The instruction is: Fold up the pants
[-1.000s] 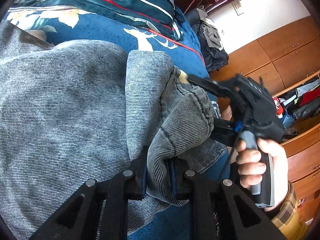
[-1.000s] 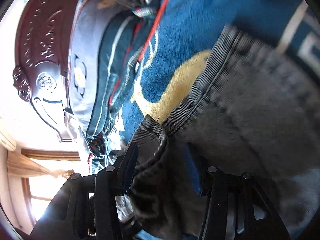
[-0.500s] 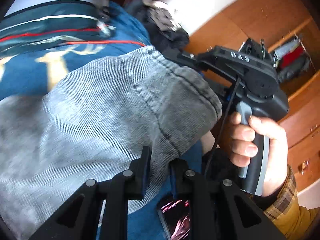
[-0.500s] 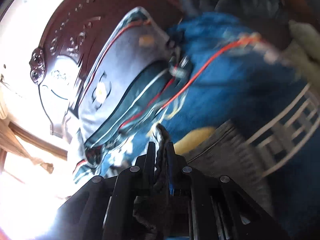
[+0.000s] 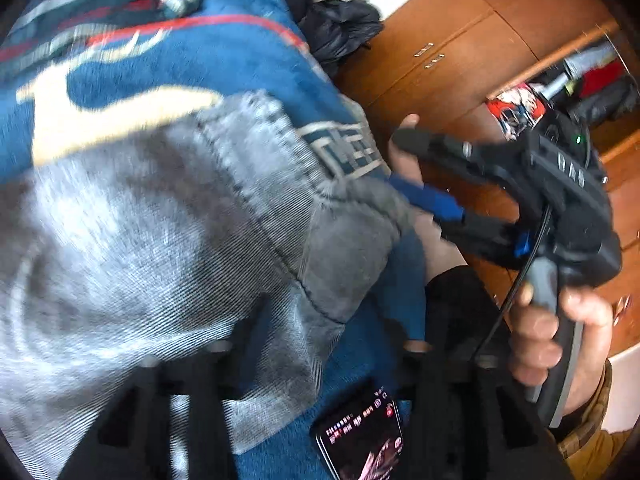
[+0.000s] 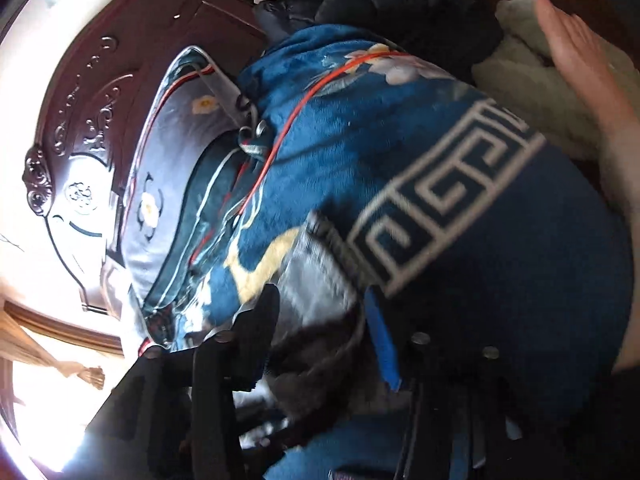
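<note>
Blue blanket (image 5: 224, 64), one pair of grey pants (image 5: 152, 232) lying on it.
Two grippers: left gripper (image 5: 320, 320) and right gripper (image 6: 324, 328) both spread wide, pants loose between them; one phone (image 5: 360, 436) lies below.

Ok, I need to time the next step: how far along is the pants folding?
Done: the pants lie in stacked layers on the blanket, so one fold looks made. In hand: nothing gripped; left gripper and right gripper are open at the hem. Remaining: probably another fold and smoothing.

Grey pants (image 5: 168, 240) on blue blanket (image 5: 224, 60)
</note>
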Demonstrator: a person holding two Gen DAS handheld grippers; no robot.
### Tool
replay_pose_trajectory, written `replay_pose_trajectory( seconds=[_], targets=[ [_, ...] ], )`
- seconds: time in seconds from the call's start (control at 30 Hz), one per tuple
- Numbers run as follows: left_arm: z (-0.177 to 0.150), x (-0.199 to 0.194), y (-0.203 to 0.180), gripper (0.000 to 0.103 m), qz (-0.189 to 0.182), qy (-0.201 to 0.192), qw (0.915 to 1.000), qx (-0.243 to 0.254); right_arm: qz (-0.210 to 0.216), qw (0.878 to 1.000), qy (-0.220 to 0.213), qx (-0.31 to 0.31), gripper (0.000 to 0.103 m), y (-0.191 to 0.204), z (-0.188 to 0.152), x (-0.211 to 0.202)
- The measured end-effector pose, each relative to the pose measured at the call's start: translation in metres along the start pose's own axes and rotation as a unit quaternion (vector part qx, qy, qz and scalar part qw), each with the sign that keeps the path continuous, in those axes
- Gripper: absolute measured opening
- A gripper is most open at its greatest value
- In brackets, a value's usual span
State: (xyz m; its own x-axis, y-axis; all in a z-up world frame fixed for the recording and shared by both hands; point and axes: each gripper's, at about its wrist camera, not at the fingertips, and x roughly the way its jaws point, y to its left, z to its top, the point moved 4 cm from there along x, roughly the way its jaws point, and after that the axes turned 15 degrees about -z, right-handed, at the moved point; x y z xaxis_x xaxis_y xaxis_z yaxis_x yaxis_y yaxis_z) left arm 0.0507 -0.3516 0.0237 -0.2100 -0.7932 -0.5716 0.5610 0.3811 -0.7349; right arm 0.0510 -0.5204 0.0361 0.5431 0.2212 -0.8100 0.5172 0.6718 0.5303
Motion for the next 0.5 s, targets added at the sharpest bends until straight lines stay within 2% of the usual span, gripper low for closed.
replay_pose_trajectory(
  seconds=[0.03, 0.07, 0.2, 0.37, 0.4, 0.47, 0.5],
  targets=[
    [-0.001, -0.005, -0.006, 0.076, 0.003, -0.006, 0.9999, 0.012, 0.002, 1.000, -0.005, 0.001, 0.059, -0.002, -0.007, -0.006],
    [0.002, -0.011, -0.012, 0.081, 0.004, -0.013, 0.9997, 0.022, 0.005, 1.000, -0.008, 0.003, 0.062, -0.002, -0.013, -0.010],
    [0.004, -0.033, -0.009, 0.082, 0.020, -0.021, 0.9990, 0.035, 0.003, 1.000, 0.007, -0.011, 0.062, -0.001, -0.033, -0.011],
    [-0.022, -0.080, 0.046, 0.081, 0.099, -0.029, 0.9947, 0.001, -0.059, 0.997, 0.041, -0.032, 0.062, -0.005, -0.044, 0.010],
    [-0.029, -0.088, 0.056, 0.081, 0.113, -0.033, 0.9930, -0.009, -0.064, 0.996, 0.043, -0.031, 0.060, -0.006, -0.044, 0.012],
    [-0.041, -0.105, 0.079, 0.081, 0.142, -0.043, 0.9886, -0.026, -0.080, 0.995, 0.042, -0.040, 0.044, -0.008, -0.046, 0.014],
    [-0.048, -0.112, 0.087, 0.081, 0.152, -0.048, 0.9866, -0.034, -0.096, 0.993, 0.038, -0.052, 0.021, -0.008, -0.045, 0.015]
  ],
)
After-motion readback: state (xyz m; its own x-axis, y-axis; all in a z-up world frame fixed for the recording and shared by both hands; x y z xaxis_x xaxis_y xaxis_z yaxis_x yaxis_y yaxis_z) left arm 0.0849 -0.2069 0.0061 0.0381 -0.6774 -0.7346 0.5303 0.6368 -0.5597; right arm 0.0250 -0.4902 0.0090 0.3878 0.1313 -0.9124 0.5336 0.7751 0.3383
